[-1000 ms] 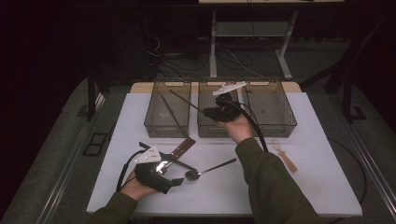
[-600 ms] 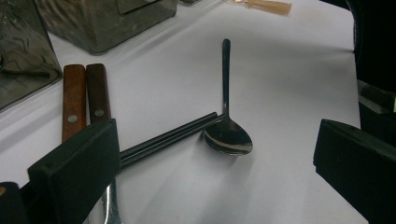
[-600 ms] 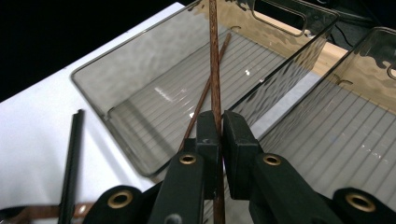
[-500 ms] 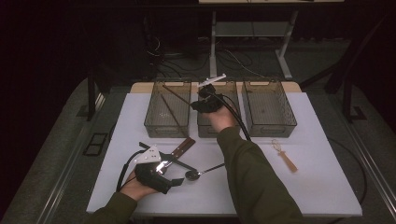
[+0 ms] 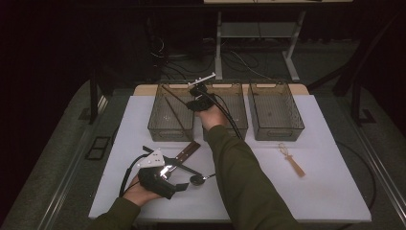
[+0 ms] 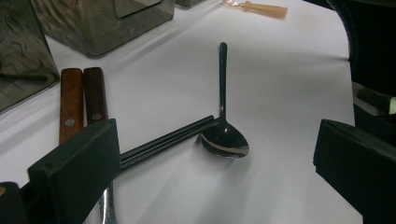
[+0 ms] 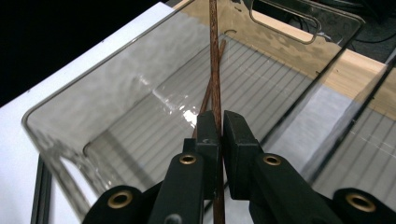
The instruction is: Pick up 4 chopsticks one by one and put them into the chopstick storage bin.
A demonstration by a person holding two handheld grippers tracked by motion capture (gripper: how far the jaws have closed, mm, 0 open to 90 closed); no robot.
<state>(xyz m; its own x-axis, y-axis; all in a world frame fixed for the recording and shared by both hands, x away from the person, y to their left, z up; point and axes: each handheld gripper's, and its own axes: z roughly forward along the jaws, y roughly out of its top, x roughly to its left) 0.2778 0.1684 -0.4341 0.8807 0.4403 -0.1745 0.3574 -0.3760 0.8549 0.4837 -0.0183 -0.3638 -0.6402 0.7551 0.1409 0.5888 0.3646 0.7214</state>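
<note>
Right gripper (image 7: 215, 128) fingers clamp brown chopstick (image 7: 214, 60) over left bin (image 7: 93, 116) | left gripper (image 6: 215, 158) fingers apart near spoon (image 6: 223, 135)

Dim room, dark surround; overhead light on white table (image 5: 330, 187); glare on bin (image 7: 154, 93); near tongs soft-focused.

Ahead of your left gripper (image 5: 179, 186), the spoon (image 6: 223, 126), black chopsticks (image 6: 168, 140) and wood-handled knives (image 6: 81, 100) crowd the mat, open white table (image 5: 335, 191) lies to the right past the wooden spatula (image 5: 292, 160), and three bins (image 5: 275, 112) wall the far edge.
</note>
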